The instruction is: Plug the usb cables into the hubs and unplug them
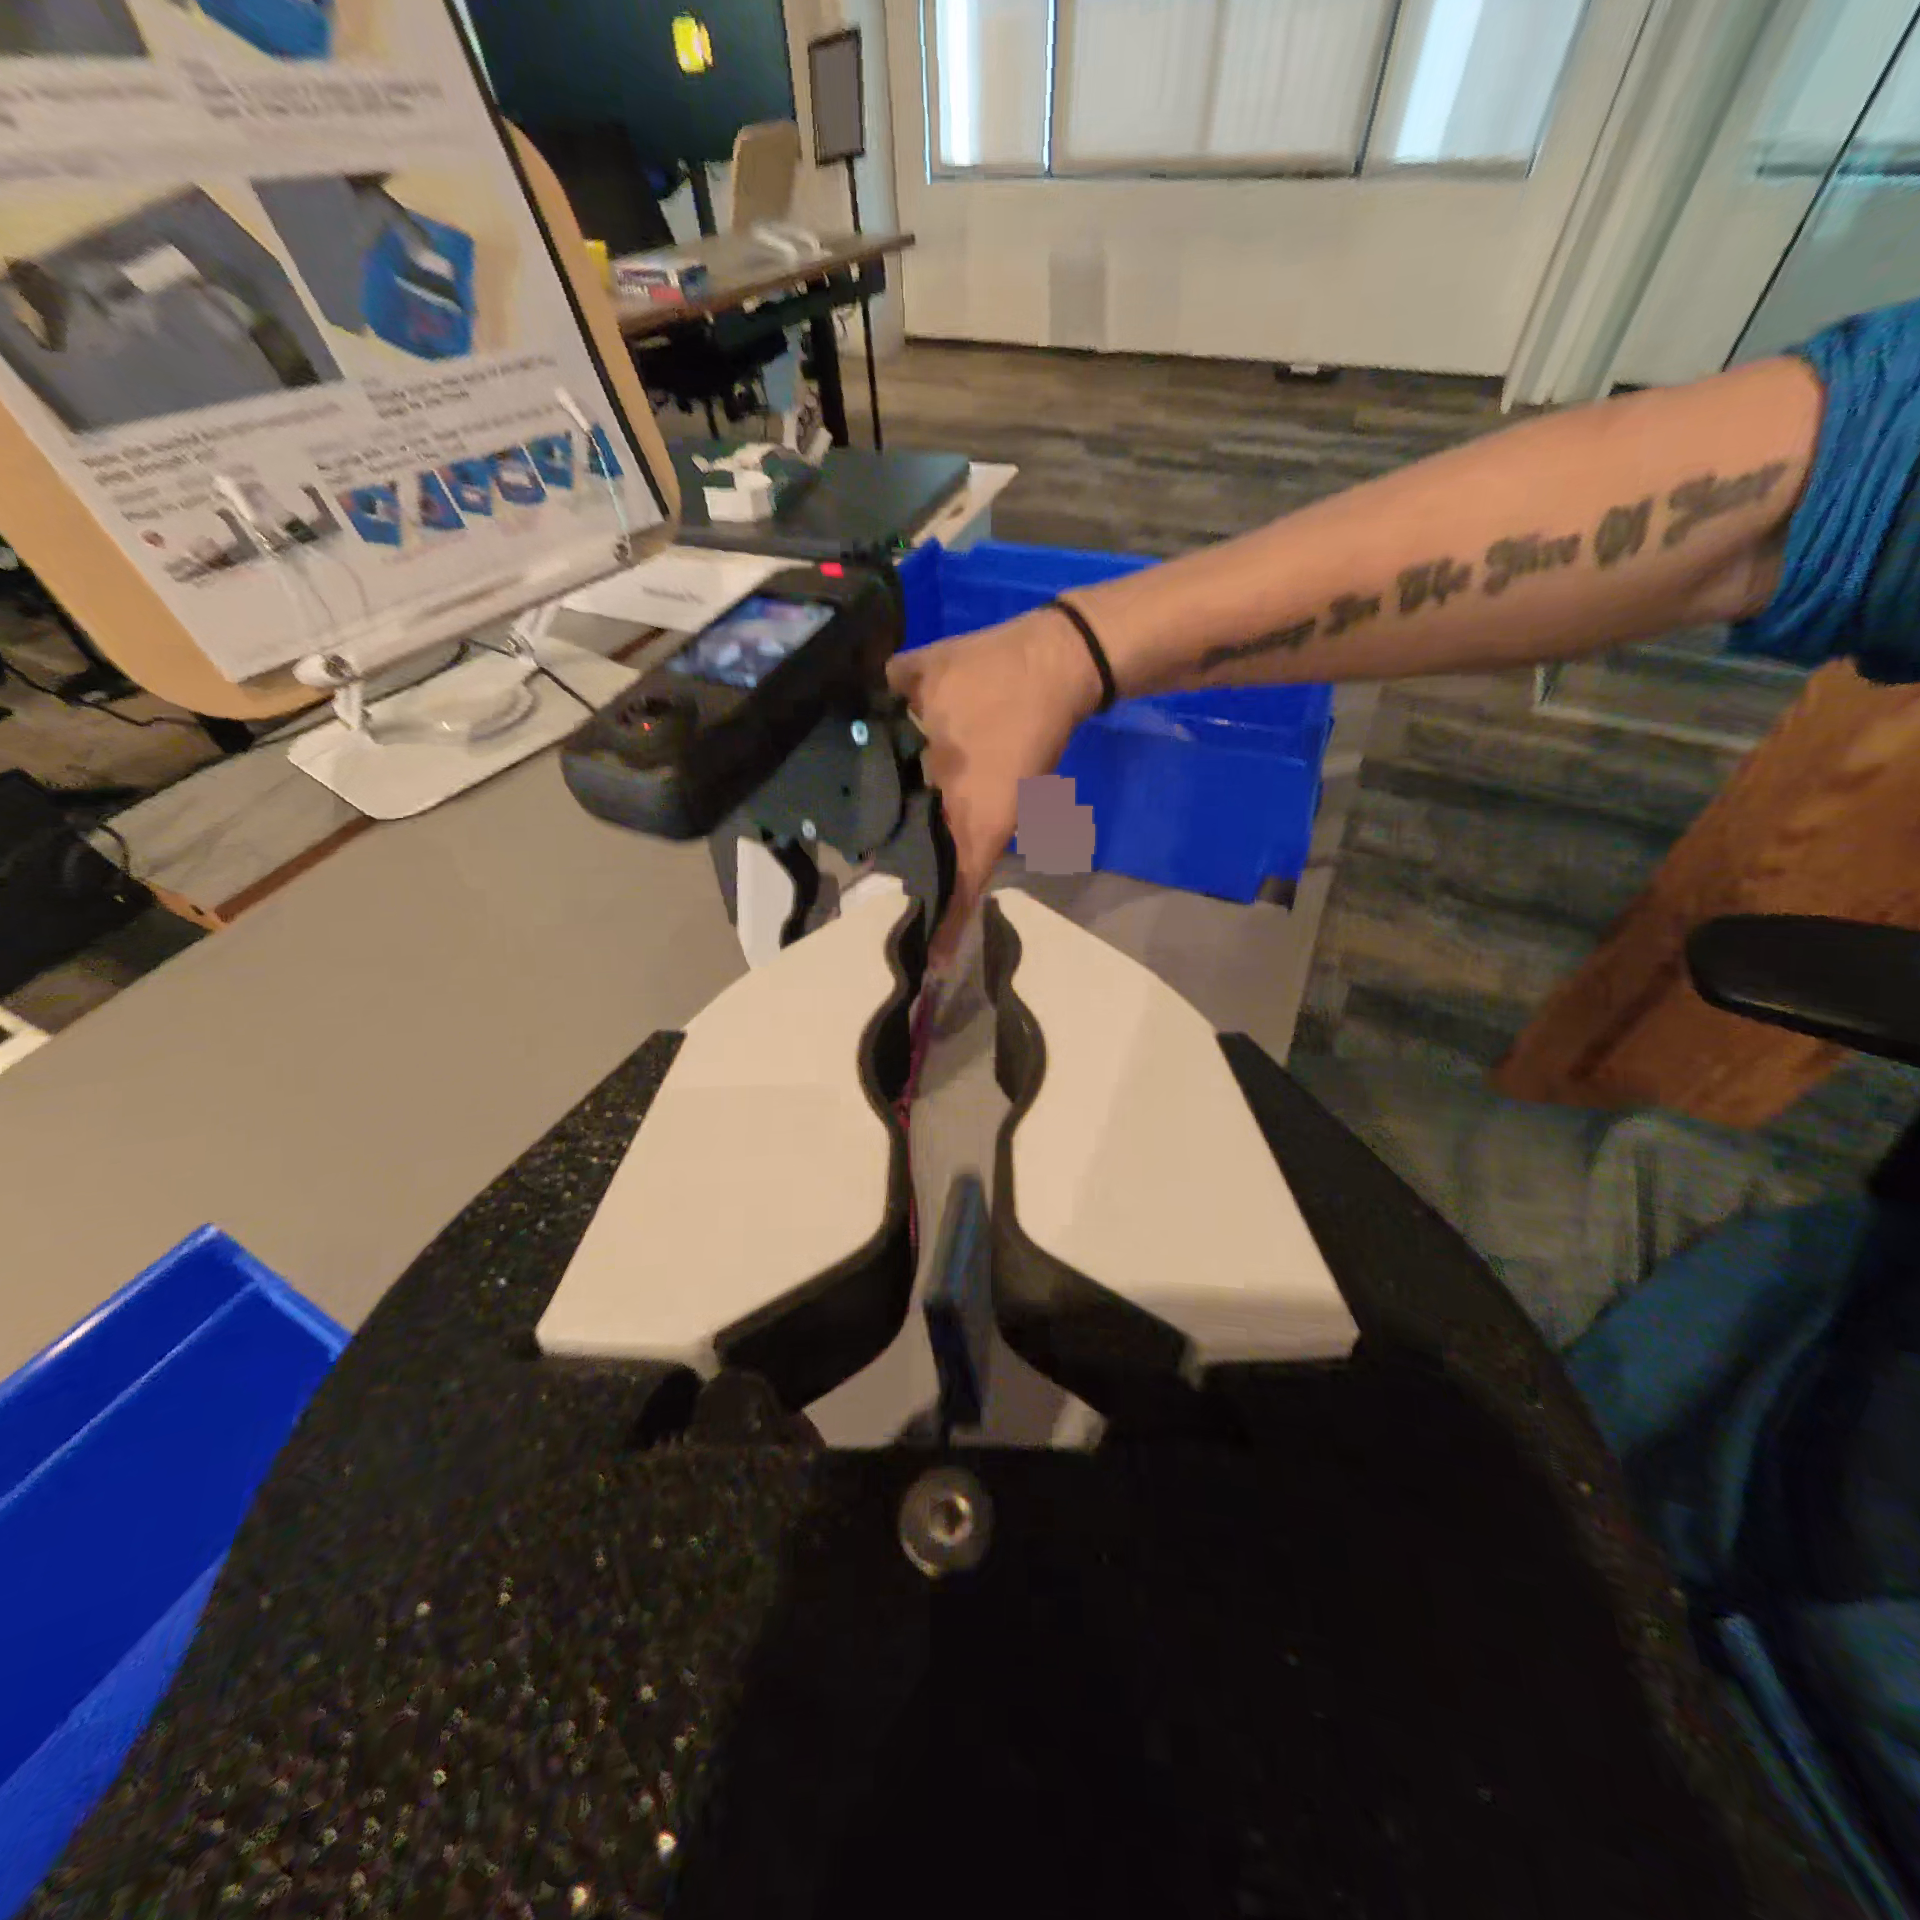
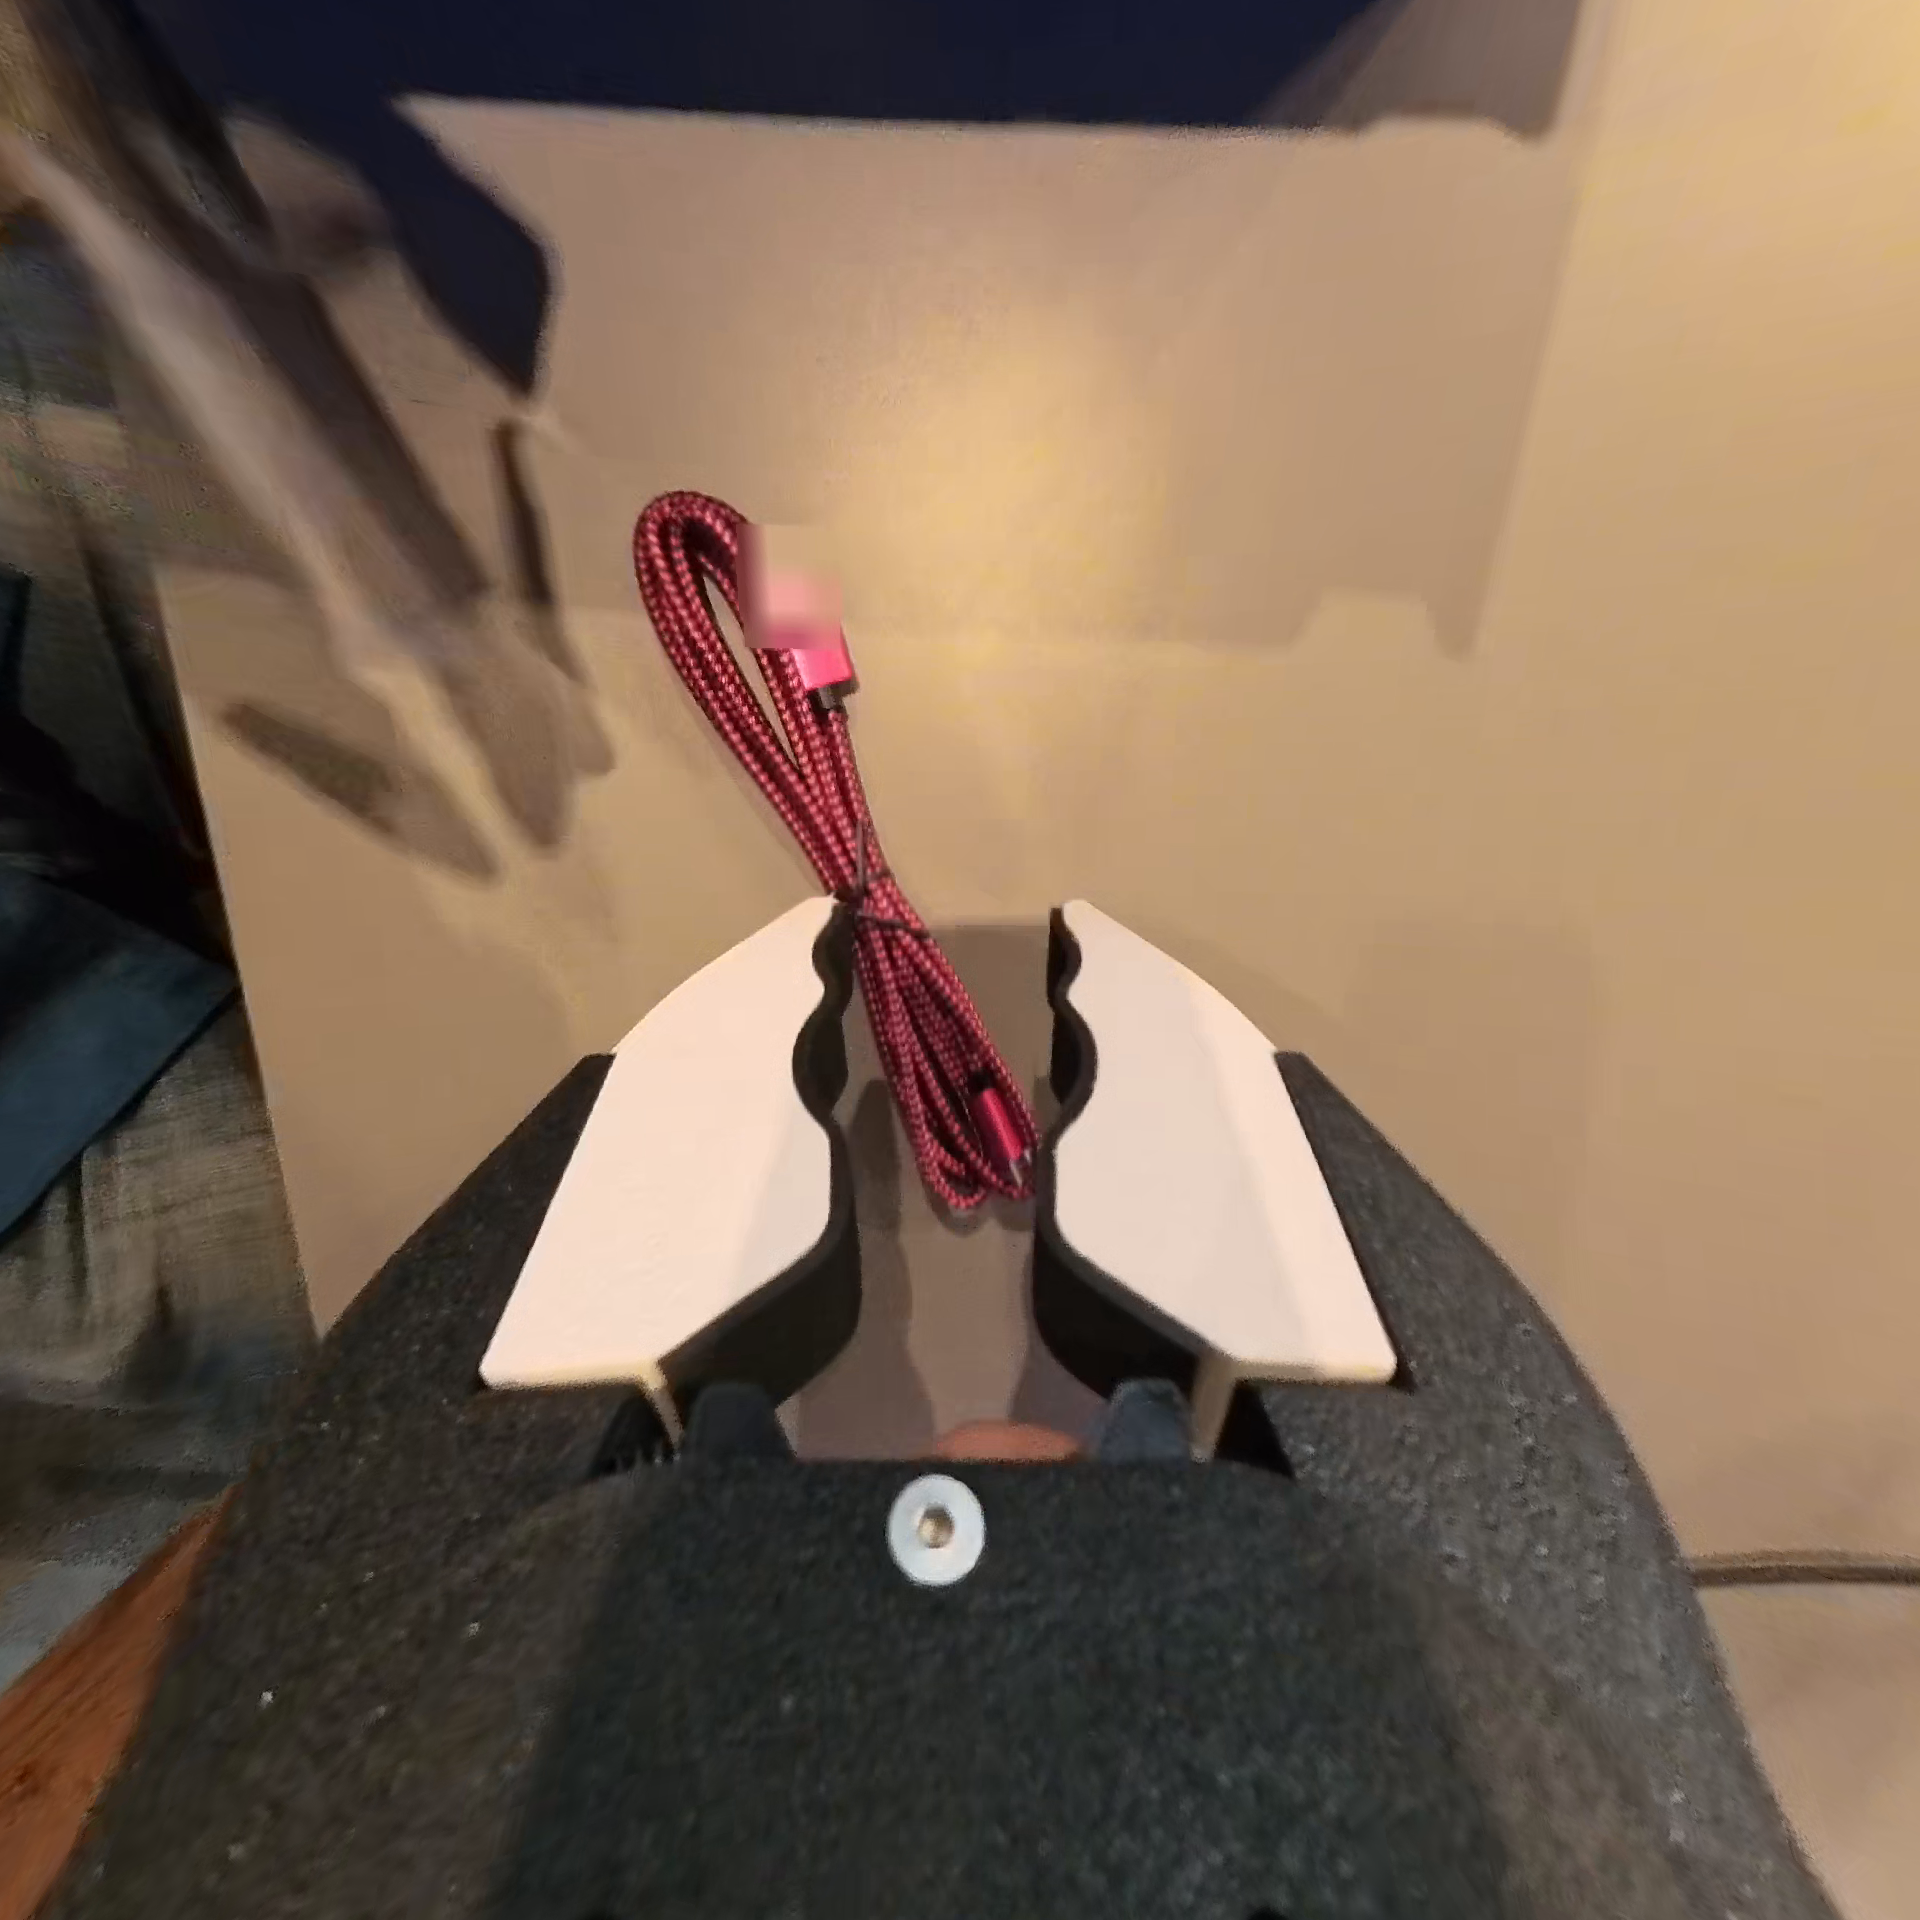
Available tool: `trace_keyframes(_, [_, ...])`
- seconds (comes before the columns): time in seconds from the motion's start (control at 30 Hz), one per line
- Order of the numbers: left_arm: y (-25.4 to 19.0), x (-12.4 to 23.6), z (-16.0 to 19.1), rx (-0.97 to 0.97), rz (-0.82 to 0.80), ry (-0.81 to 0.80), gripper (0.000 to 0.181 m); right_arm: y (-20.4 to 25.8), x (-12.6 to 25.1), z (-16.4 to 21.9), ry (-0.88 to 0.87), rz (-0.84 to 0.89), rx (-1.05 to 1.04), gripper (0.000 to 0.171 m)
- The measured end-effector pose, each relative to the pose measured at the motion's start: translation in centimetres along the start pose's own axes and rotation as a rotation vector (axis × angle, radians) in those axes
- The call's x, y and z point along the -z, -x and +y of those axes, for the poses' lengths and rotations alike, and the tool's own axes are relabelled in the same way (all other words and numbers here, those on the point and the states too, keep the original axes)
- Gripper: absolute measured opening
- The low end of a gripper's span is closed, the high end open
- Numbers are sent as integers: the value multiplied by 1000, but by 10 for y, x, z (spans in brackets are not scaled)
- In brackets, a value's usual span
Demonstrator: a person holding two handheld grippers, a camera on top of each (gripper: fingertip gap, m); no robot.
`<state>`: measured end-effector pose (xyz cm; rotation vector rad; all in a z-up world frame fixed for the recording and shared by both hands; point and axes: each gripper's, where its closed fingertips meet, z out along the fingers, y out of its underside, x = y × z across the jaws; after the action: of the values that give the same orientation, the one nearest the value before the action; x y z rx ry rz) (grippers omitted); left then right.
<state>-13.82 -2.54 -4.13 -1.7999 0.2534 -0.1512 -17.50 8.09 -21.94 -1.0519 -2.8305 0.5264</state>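
Right gripper (image 2: 945, 1039) is sitting part-open around the bundled red cable (image 2: 914, 997), probably lining up a grab; left gripper (image 1: 951, 1081) is pinching a blue hub (image 1: 961, 1278) to steady it

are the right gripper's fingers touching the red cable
Cannot tell. In the right wrist view the red cable lies between the open fingers of the right gripper, close to the right-hand one near the connector, but no clear contact or gap shows.

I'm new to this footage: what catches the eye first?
In the right wrist view, a bundled red braided USB cable lies on a pale surface, running in between the right gripper's open fingers. In the left wrist view, a blue bin sits behind the person's hand.
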Motion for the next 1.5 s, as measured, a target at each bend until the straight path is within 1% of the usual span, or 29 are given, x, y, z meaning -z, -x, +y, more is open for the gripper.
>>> trace_keyframes(0.07, [1, -7, 4, -14, -29, 21, 0, -1, 7, 4, -18, 17, -10, 35])
trace_keyframes(0.13, [15, -15, 12, -4, -127, 66, 0, -10, 12, 9, -18, 83, -48, 35])
trace_keyframes(0.17, [22, -19, 23, -6, -162, 125, 0, -13, 14, 11, -15, 98, -90, 35])
trace_keyframes(0.23, [39, -21, 46, -14, -249, 250, 0, 0, 21, 6, -55, 22, -149, 35])
trace_keyframes(0.27, [44, -16, 51, -11, -274, 275, 0, 5, 26, 4, -63, 15, -148, 35])
trace_keyframes(0.37, [26, -5, 45, 26, -177, 226, 0, 9, 40, -1, -59, 67, -63, 36])
trace_keyframes(0.43, [22, -5, 47, 20, -169, 231, 1, 7, 43, -7, -70, 65, -66, 36])
trace_keyframes(0.47, [21, -6, 50, 17, -179, 246, 8, 7, 43, -10, -80, 58, -74, 36])
trace_keyframes(0.53, [19, -9, 59, 5, -191, 288, 15, 7, 38, -12, -77, 55, -73, 36])
trace_keyframes(0.63, [16, -10, 72, -12, -208, 357, 27, 14, 25, -6, -26, 56, -27, 38])
trace_keyframes(0.73, [8, -17, 83, -19, -197, 404, 32, 16, 17, 0, 14, 76, 13, 38])
trace_keyframes(0.83, [4, -25, 100, -30, -214, 473, 29, 16, 13, 1, 28, 68, 20, 37])
trace_keyframes(0.93, [8, -28, 115, -47, -271, 556, 21, 14, 10, 3, 41, 69, 27, 37])
trace_keyframes(1.03, [10, -30, 120, -61, -299, 587, 12, 13, 8, 4, 46, 67, 39, 36])
trace_keyframes(1.1, [10, -32, 123, -68, -305, 609, 14, 12, 7, 6, 42, 62, 43, 36])
trace_keyframes(1.2, [3, -42, 130, -84, -291, 666, 26, 9, 5, 9, 35, 49, 37, 36])
trace_keyframes(1.3, [1, -54, 137, -112, -323, 744, 31, 4, 5, 12, 17, 45, 23, 36])
trace_keyframes(1.4, [-3, -68, 149, -102, -328, 813, 33, -2, 7, 15, 7, 50, 17, 36])
trace_keyframes(1.5, [-2, -77, 160, -92, -353, 846, 30, -7, 11, 19, 6, 48, 12, 36])
